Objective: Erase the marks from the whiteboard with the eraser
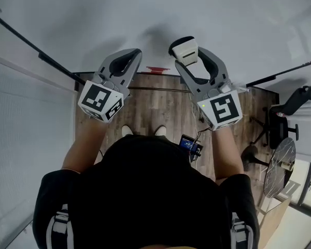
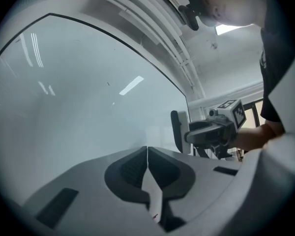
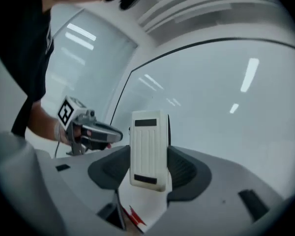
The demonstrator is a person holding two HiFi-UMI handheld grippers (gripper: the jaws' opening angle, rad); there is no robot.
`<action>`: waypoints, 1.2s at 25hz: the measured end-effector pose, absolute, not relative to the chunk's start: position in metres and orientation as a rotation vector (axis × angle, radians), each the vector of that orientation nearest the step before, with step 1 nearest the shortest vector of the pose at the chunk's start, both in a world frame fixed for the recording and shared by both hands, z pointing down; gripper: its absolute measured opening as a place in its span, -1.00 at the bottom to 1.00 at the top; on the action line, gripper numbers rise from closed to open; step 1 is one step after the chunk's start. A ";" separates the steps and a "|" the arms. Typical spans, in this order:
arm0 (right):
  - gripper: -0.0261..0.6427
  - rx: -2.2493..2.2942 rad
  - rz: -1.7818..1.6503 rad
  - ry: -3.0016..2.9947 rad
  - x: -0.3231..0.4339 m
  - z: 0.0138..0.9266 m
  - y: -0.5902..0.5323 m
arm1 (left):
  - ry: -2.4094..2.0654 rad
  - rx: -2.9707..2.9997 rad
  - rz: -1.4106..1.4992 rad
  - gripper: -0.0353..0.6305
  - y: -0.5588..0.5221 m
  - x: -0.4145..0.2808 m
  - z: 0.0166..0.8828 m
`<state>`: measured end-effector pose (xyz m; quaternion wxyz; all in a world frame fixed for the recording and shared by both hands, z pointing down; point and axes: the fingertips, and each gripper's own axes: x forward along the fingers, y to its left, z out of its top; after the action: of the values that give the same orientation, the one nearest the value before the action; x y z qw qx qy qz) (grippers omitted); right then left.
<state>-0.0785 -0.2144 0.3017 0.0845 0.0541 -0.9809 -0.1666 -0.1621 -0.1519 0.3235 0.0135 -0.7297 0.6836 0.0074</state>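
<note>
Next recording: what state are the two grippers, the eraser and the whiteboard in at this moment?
left gripper: shut, nothing between its jaws.
right gripper: shut on the eraser.
eraser: clamped upright, ribbed back toward the camera; contact with the board cannot be told.
whiteboard: no marks visible ahead of the grippers; a small red patch shows at its lower edge.

An office or meeting room: a large whiteboard [image 1: 145,14] fills the wall, wood-look plank floor [image 1: 155,105] below it, a black swivel chair [image 1: 286,113] to its right, a ceiling light panel [image 2: 227,29] overhead.
</note>
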 end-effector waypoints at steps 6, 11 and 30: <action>-0.22 0.182 -0.071 -3.096 -0.056 0.339 -0.213 | 2.017 -2.369 0.003 -0.87 -0.146 -0.141 0.346; -0.22 0.239 0.032 -3.129 -0.030 0.359 -0.214 | 1.943 -2.446 -0.009 -0.87 -0.142 -0.115 0.365; -0.22 0.233 0.057 -3.118 -0.014 0.396 -0.204 | 1.936 -2.522 -0.026 -0.87 -0.142 -0.092 0.392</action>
<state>-0.0139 -0.2040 0.3958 0.0071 0.0744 -0.9970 0.0181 -0.0923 -0.1423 0.3919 -0.0189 -0.7931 0.6088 -0.0082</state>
